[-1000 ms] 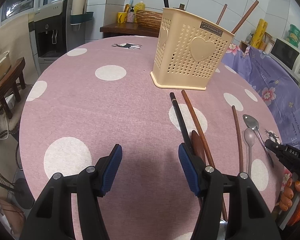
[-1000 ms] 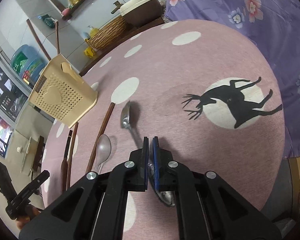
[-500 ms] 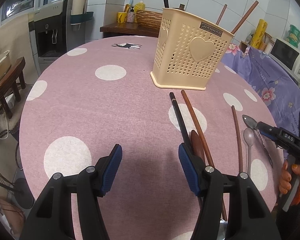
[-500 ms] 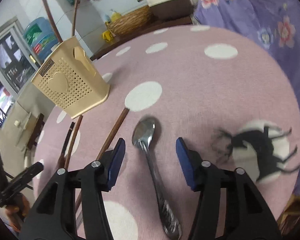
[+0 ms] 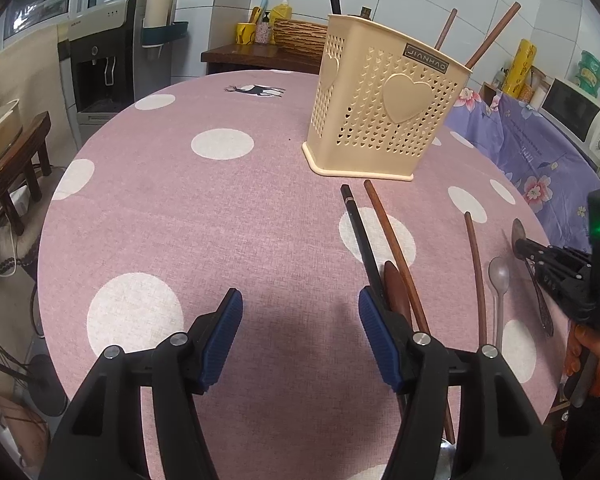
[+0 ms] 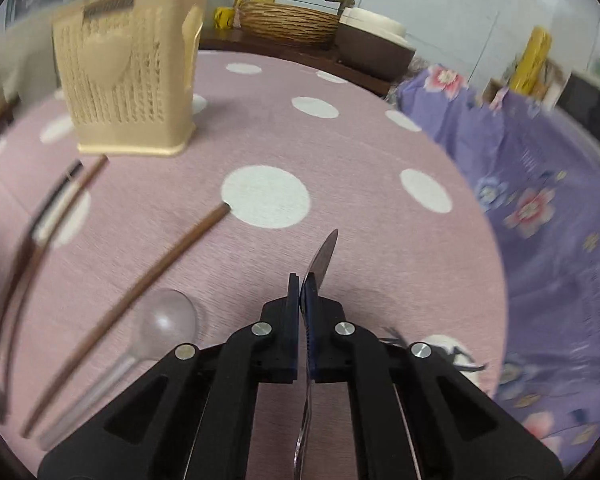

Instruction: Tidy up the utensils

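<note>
Step in hand: picking up the metal spoon (image 6: 323,258) for the cream utensil holder (image 6: 128,68). The right gripper (image 6: 302,284) jaws have just been closing and are now clamping the spoon by its neck; the bowl is sticking out edge-on ahead of the pads, the handle running back under the gripper body. Likely it is coming off the bench (image 6: 340,152), though contact is hard to tell in the blur. Next move, as I judge it: carrying the spoon up over the holder, tipping it upright and dropping it in, clearing the rim. The left gripper (image 5: 300,332) is hovering with jaws apart, gripping nothing, just beside the dark chopstick (image 5: 360,236) and brown chopstick (image 5: 392,240). The plastic spoon (image 6: 160,328) is lying on the bench left of the right jaws.
</note>
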`<state>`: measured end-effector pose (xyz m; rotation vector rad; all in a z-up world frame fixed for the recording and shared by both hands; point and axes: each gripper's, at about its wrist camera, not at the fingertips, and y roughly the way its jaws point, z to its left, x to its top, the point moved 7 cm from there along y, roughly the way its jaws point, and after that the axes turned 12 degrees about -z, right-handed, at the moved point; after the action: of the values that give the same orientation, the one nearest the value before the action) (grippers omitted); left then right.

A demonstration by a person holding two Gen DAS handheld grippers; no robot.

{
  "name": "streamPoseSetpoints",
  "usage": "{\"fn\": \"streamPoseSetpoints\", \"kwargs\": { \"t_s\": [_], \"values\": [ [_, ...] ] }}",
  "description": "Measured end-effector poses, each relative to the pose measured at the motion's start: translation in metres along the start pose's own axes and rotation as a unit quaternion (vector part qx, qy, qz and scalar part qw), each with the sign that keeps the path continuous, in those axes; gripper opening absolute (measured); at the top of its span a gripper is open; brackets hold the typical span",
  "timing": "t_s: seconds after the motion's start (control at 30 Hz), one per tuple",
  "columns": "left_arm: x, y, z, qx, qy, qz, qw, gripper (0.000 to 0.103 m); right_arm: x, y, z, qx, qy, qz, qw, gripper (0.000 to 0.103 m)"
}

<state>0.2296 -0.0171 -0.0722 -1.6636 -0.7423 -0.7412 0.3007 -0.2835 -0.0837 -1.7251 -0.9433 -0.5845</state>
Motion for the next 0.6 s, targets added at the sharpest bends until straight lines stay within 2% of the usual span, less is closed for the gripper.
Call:
{"fn": "streamPoseSetpoints", "kwargs": {
  "t_s": [0.07, 0.17, 0.2, 0.23, 0.27, 0.3, 0.6],
  "values": [
    [-0.001, 0.001, -0.001, 0.000, 0.003, 0.001, 1.0000, 0.061, -0.003, 0.000, 0.009, -0.006, -0.030, -0.003, 1.000, 0.004],
    [-0.001, 0.001, 0.000, 0.002, 0.005, 0.002, 1.0000, 0.061, -0.004, -0.001, 0.014, 0.012, -0.014, 0.001, 1.000, 0.010],
    [-0.001, 0.002, 0.001, 0.003, 0.006, 0.002, 1.0000, 0.061, -0.004, -0.002, 0.013, 0.015, -0.008, -0.002, 1.000, 0.024],
    [-0.001, 0.002, 0.002, 0.005, 0.007, 0.002, 1.0000, 0.061, -0.001, -0.002, 0.013, 0.016, -0.004, -0.008, 1.000, 0.047],
    [0.000, 0.002, 0.002, 0.006, 0.009, 0.003, 0.9999, 0.061, 0.001, -0.004, 0.013, 0.015, -0.001, -0.014, 1.000, 0.057],
    [0.000, 0.003, 0.002, 0.007, 0.011, 0.003, 0.9999, 0.061, 0.002, -0.007, 0.009, 0.013, 0.004, -0.022, 1.000, 0.062],
    [0.007, 0.007, 0.000, 0.011, 0.028, 0.001, 0.9996, 0.061, -0.007, -0.013, -0.023, 0.040, 0.108, -0.008, 0.993, 0.062]
  ]
}}
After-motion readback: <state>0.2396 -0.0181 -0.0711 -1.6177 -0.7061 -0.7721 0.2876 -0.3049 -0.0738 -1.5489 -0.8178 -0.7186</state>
